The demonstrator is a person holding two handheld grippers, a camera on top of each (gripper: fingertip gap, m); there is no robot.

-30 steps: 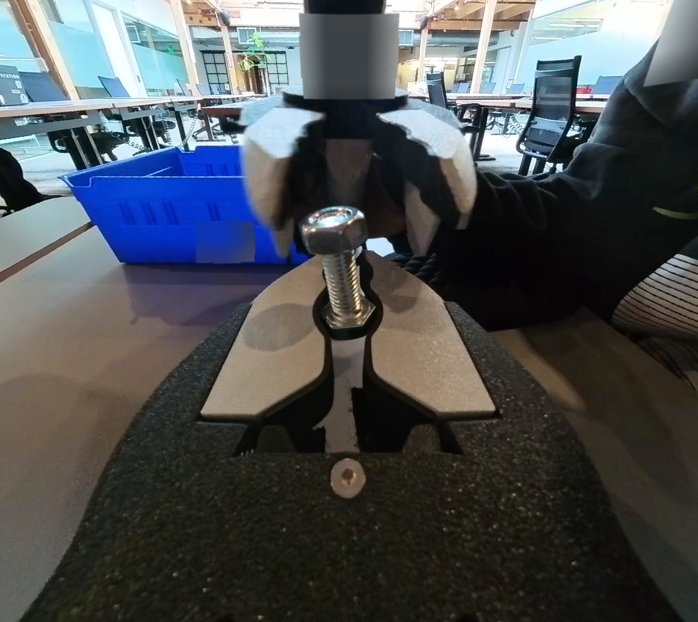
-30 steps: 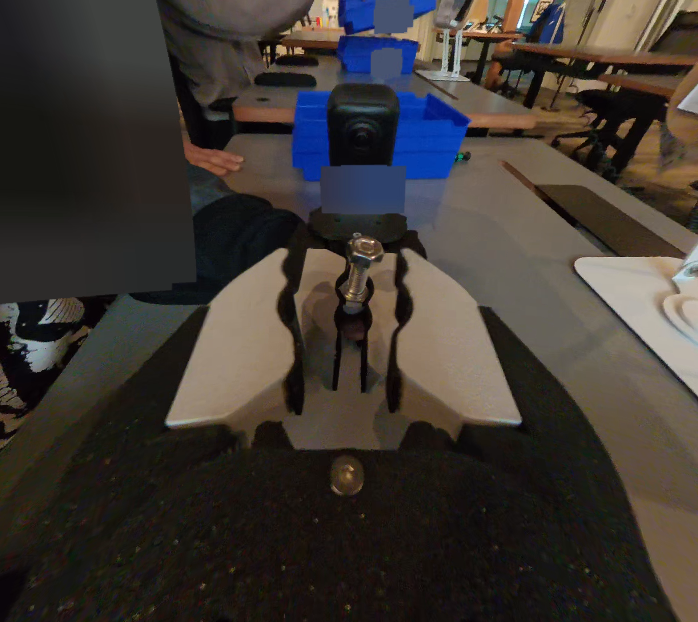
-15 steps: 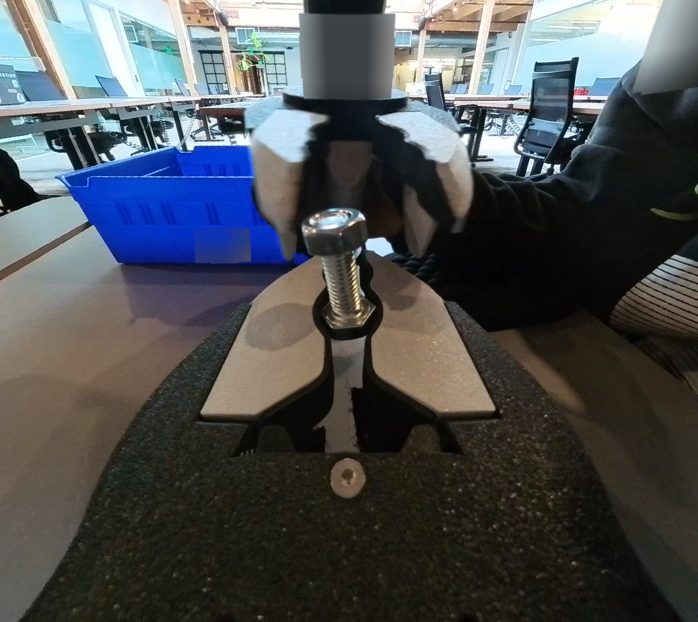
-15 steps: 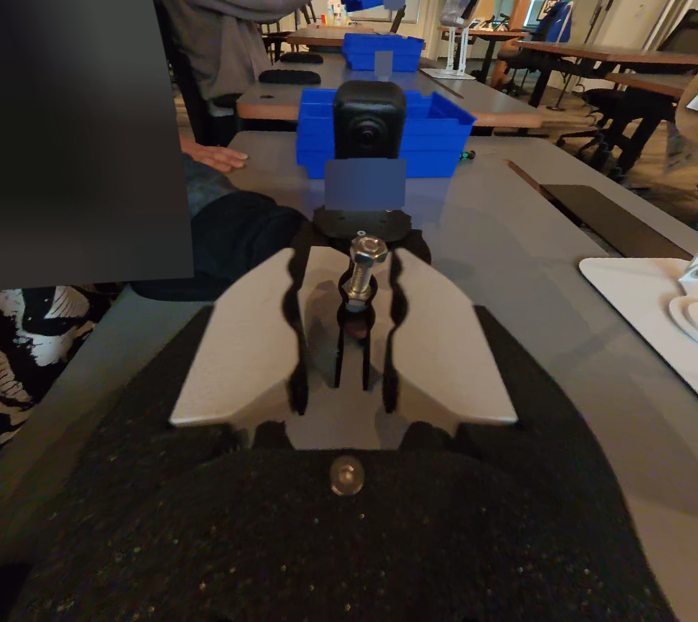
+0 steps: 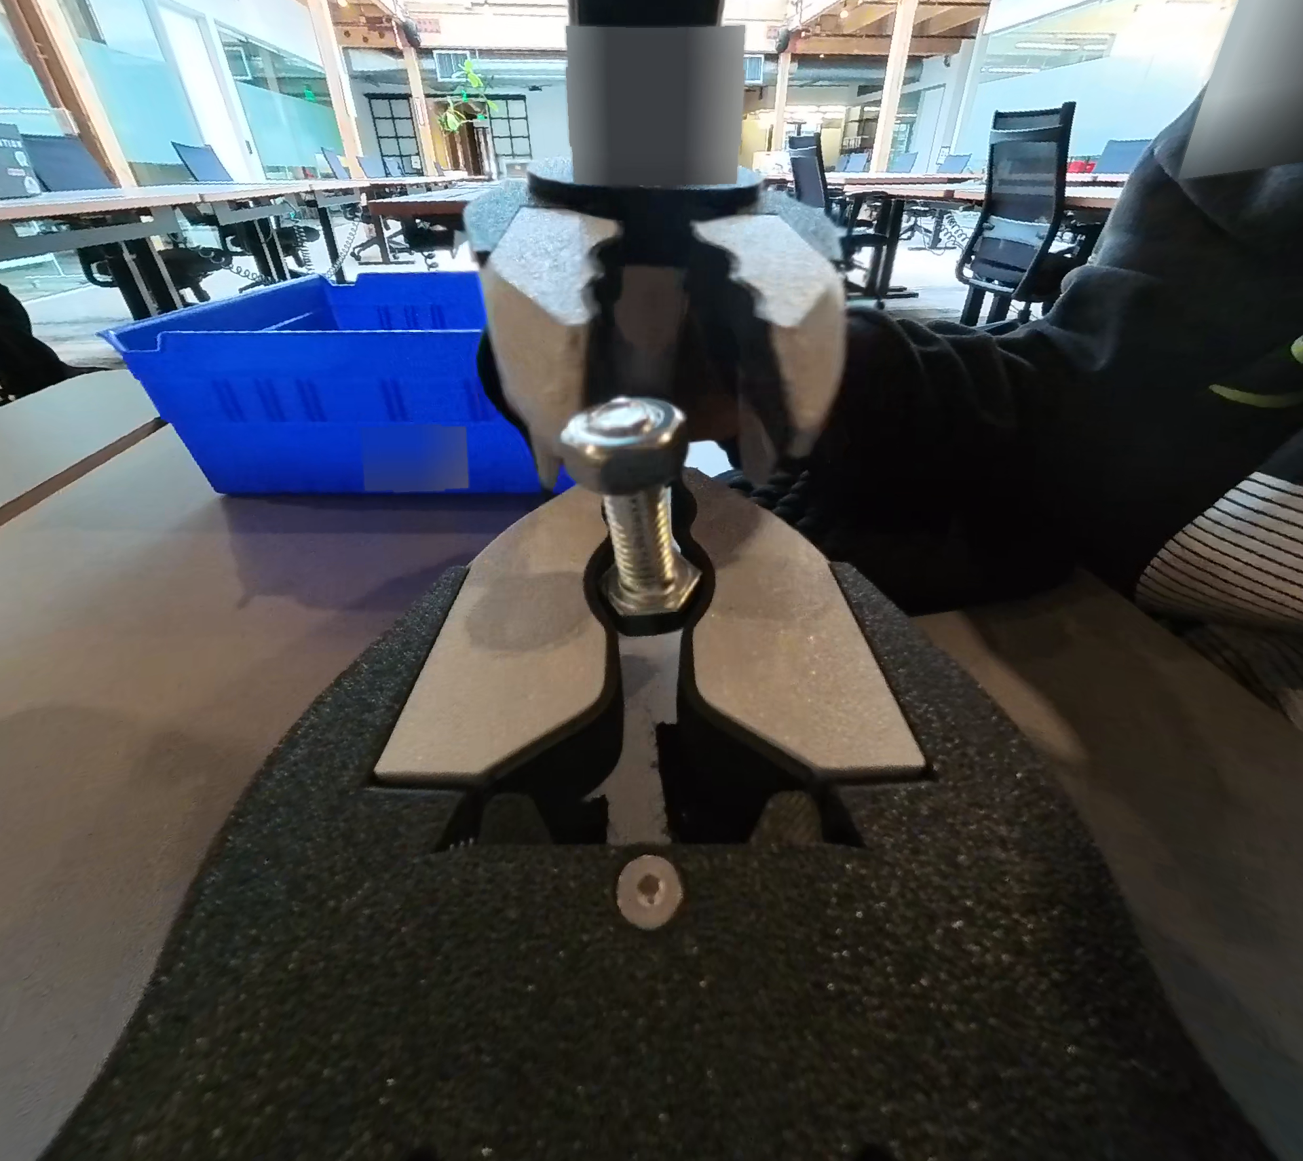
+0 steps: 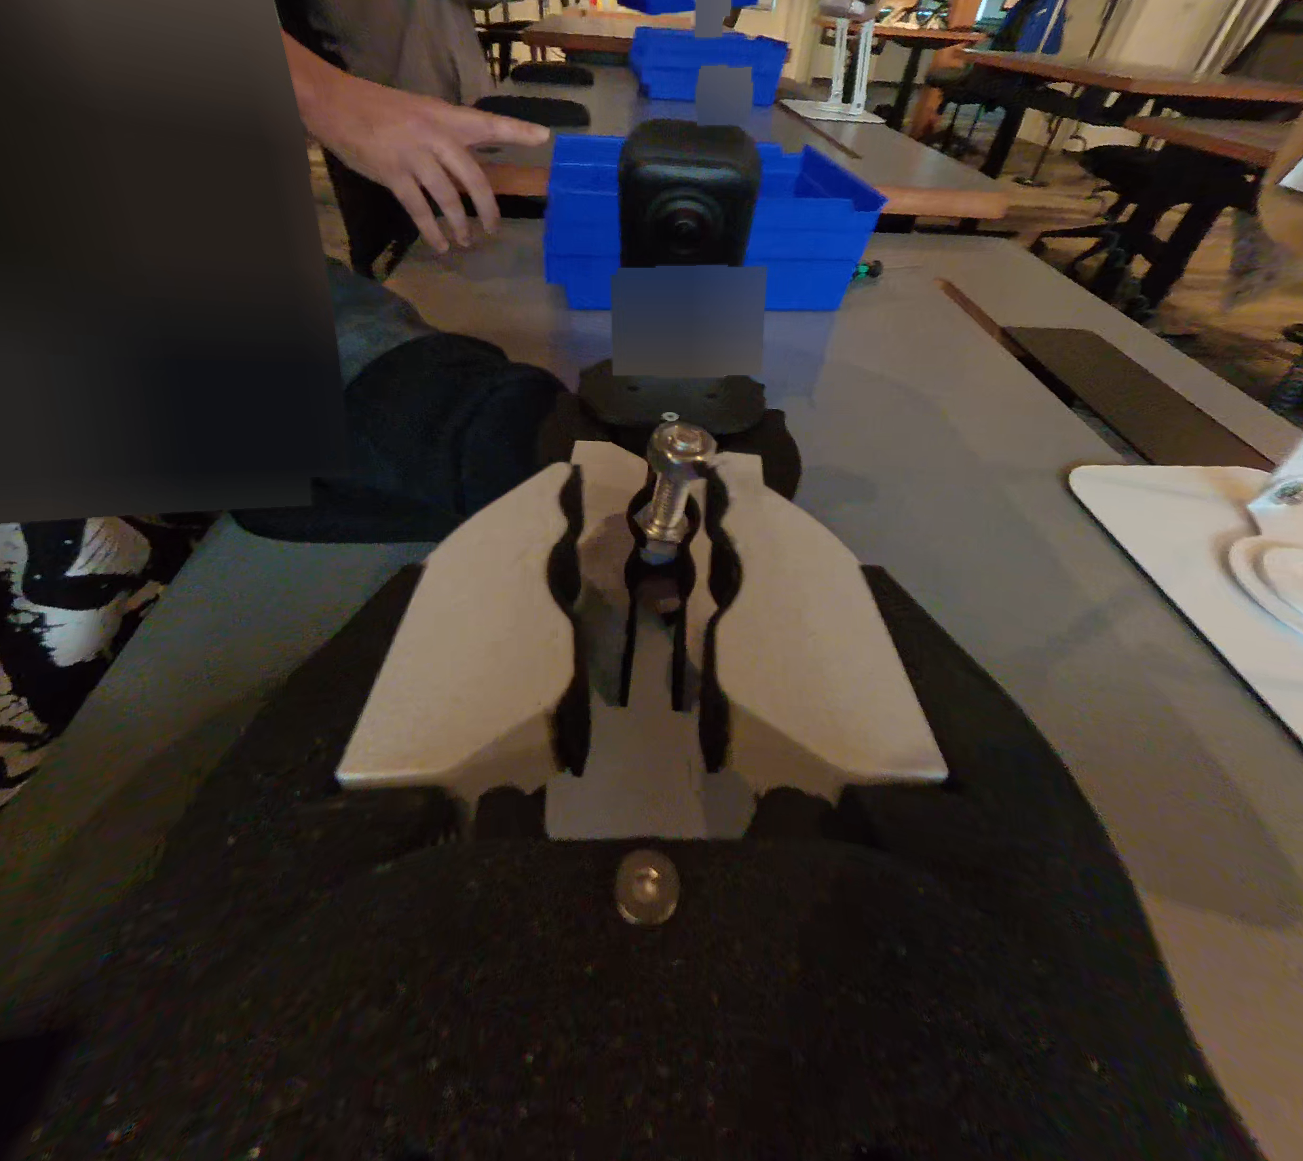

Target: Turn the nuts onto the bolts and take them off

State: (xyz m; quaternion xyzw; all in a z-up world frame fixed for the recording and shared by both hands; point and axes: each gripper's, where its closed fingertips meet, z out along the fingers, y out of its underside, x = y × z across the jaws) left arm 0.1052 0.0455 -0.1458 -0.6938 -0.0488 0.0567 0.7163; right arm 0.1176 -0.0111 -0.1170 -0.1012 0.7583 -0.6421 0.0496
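Starting with the biggest thing, the grey table (image 5: 141, 634): sits under all of it, with nothing from the job lying on it, since both tools work up in the air.

Next, the blue bin (image 5: 317, 394): stands well back on the table, out of the way, likely a home for spare parts.

Then the right gripper (image 5: 652, 475): faces the other tool head on, with its two fingers spread apart. Hangs with one finger on each side of the bolt head (image 5: 624, 443). Looks to be not quite touching it, though hard to be sure. Probably open like this to take a fresh bite on the head before a turn.

Then the left gripper (image 5: 652, 605): closed narrow, pinching the nut (image 5: 652, 595) in the round notch near its tips. Holds it tight so it cannot spin along when the bolt is turned.

Then the bolt (image 5: 638, 535): stands upright, head on top, with lots of bare thread showing between head and nut. Stays up only because its low end is screwed into the nut.

Last, the nut: sits at the low end of the thread, far from the head. Cannot tell which way the turning goes, on or off.
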